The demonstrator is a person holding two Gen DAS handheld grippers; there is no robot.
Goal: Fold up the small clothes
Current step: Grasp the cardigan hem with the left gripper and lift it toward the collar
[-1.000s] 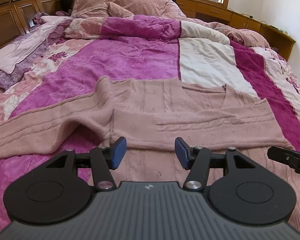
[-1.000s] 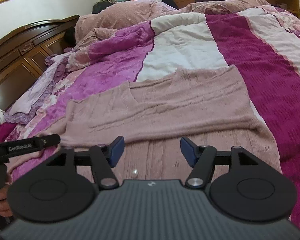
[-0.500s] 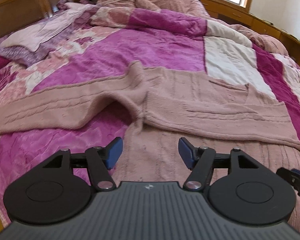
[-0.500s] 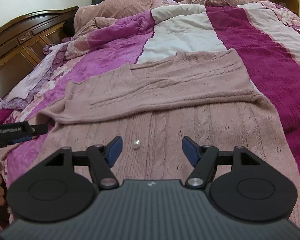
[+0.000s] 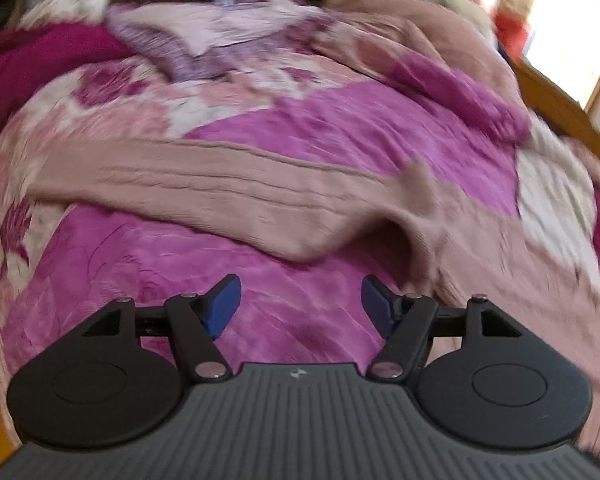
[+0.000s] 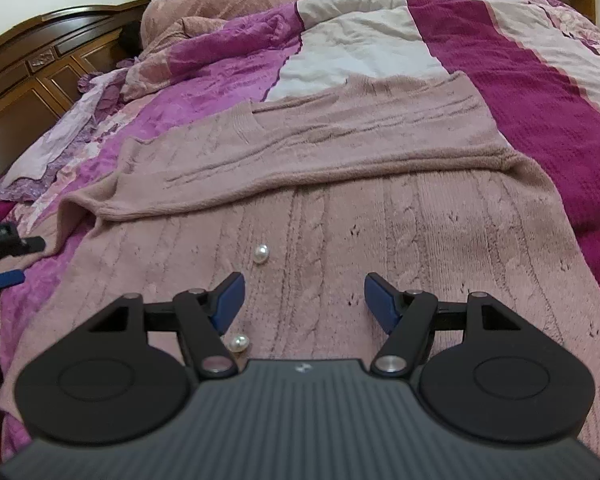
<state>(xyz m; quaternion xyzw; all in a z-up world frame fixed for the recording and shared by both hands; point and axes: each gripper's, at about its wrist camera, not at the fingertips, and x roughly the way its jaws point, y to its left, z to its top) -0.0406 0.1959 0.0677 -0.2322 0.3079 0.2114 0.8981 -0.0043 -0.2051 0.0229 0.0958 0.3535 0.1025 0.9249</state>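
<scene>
- Sweater (image 6: pixel 340 216): dusty-pink cable knit, lying flat on the bed; one sleeve (image 6: pixel 300 160) is folded across the chest, just below the neckline.
- Other sleeve (image 5: pixel 228 196): stretched out sideways over the magenta quilt (image 5: pixel 260 280), its underarm fold raised off the cover. This view is blurred.
- Left gripper (image 5: pixel 300 304): jaws opening, nothing between them; it hangs above bare quilt, just short of the outstretched sleeve.
- Right gripper (image 6: pixel 304 300): jaws apart, gripping nothing, poised over the sweater's body.
- Pearl buttons (image 6: pixel 261 255): one lies ahead of the right gripper's left finger (image 6: pixel 230 300), a second beside that finger's base.
- Headboard (image 6: pixel 40 80): dark carved wood, at upper left.
</scene>
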